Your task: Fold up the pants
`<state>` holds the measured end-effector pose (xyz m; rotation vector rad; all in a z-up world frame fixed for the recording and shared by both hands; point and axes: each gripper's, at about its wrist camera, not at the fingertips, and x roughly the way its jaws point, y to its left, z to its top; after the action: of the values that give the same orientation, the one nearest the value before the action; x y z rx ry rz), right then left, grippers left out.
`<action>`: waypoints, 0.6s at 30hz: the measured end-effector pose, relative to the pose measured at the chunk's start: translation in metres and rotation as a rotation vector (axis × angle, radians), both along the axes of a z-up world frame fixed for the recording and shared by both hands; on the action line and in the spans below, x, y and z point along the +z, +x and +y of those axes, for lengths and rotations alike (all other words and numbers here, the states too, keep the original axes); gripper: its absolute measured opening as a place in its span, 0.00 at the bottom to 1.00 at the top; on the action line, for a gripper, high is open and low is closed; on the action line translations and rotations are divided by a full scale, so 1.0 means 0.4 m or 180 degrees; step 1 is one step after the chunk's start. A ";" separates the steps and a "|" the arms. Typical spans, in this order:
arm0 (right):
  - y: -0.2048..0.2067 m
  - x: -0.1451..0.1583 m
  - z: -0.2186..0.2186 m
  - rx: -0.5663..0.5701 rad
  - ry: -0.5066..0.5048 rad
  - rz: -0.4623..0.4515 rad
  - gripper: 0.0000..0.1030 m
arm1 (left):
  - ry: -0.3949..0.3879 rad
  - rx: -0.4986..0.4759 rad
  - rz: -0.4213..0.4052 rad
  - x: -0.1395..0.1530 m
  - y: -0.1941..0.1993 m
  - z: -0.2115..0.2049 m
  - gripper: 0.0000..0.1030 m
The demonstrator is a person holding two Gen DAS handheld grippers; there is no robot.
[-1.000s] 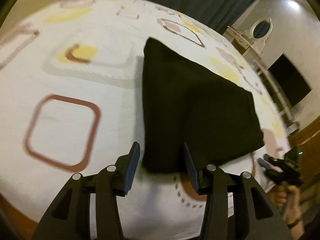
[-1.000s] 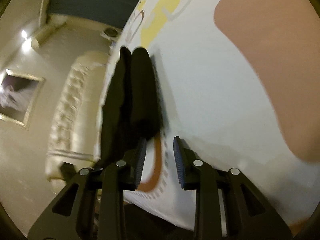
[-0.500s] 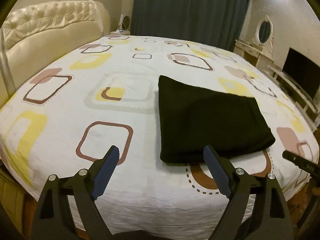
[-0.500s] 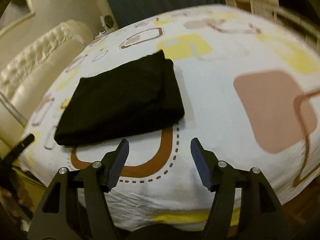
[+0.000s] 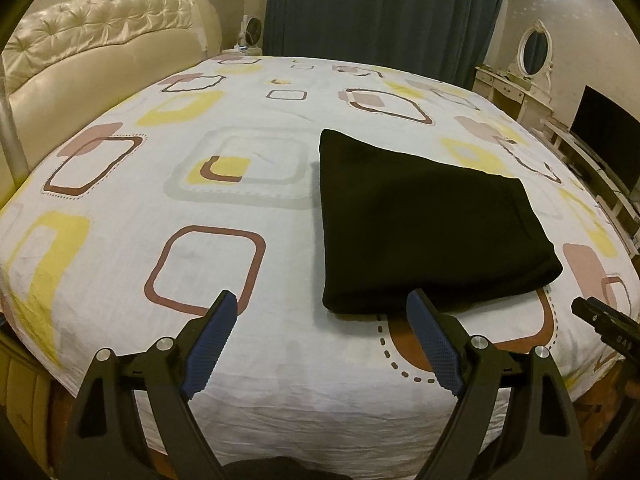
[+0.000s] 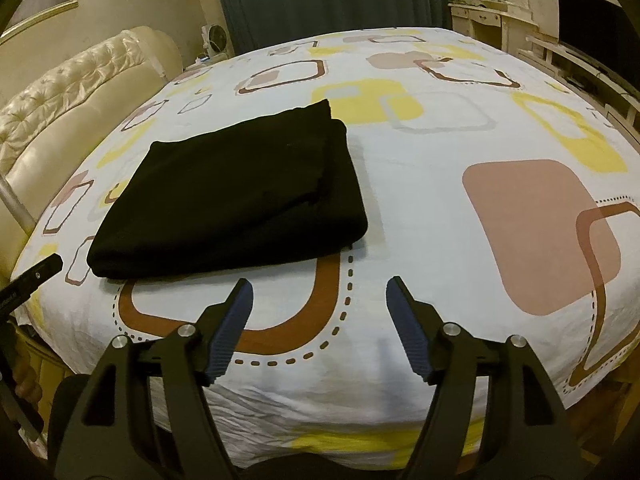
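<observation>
We are holding our left claw [image 5: 318,310] wide and empty, our right claw [image 6: 320,300] is opening with nothing inside, the folded black pants [image 5: 424,224] are lying on the bed [image 5: 260,340] just ahead of both claws

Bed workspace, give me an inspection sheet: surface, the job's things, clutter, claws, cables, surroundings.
Surface: bed with a white sheet printed with yellow, pink and brown squares; lightly wrinkled at the near edge.
Job's things: black pants folded into a compact stack, lying flat near the bed's near edge.
Clutter: nothing seen on the bed.
Claws: left claw open, nothing between its fingers, clear of the pants; right claw opening, empty, above the sheet to the right of the pants.
Cables: nothing seen.
Surroundings: tufted cream headboard, dark curtain, white vanity with oval mirror, dark screen.
</observation>
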<state>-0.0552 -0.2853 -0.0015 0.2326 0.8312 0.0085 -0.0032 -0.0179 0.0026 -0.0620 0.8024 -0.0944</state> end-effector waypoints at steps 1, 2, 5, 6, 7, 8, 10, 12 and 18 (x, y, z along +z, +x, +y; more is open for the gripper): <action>0.001 -0.001 -0.003 -0.0005 0.0010 0.0009 0.67 | 0.0011 -0.0014 -0.0007 0.001 -0.003 -0.004 0.83; 0.000 -0.002 -0.006 -0.0010 0.0013 0.0012 0.67 | 0.0024 -0.0021 -0.0013 0.001 -0.003 -0.006 0.83; -0.001 -0.002 -0.010 -0.0012 0.0010 0.0004 0.67 | 0.0061 -0.0044 -0.0045 0.004 -0.008 -0.014 0.83; -0.001 -0.003 -0.011 -0.0011 0.0009 0.0004 0.67 | 0.0063 -0.0053 -0.0052 0.005 -0.009 -0.017 0.83; -0.002 -0.002 -0.012 -0.0014 0.0016 -0.0001 0.67 | 0.0060 -0.0058 -0.0054 0.005 -0.011 -0.019 0.83; -0.001 -0.002 -0.012 -0.0015 0.0021 -0.0004 0.67 | 0.0053 -0.0065 -0.0058 0.006 -0.012 -0.021 0.83; -0.001 -0.002 -0.013 -0.0013 0.0017 -0.0006 0.67 | 0.0049 -0.0070 -0.0051 0.005 -0.012 -0.022 0.83; 0.000 -0.002 -0.015 -0.0008 0.0016 -0.0005 0.67 | 0.0047 -0.0076 -0.0045 0.004 -0.013 -0.024 0.83; -0.002 -0.004 -0.021 -0.0021 0.0032 0.0010 0.67 | 0.0052 -0.0087 -0.0065 0.006 -0.014 -0.028 0.83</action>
<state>-0.0560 -0.2936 -0.0031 0.2449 0.8335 0.0061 -0.0088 -0.0290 0.0050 -0.0344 0.7836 -0.1142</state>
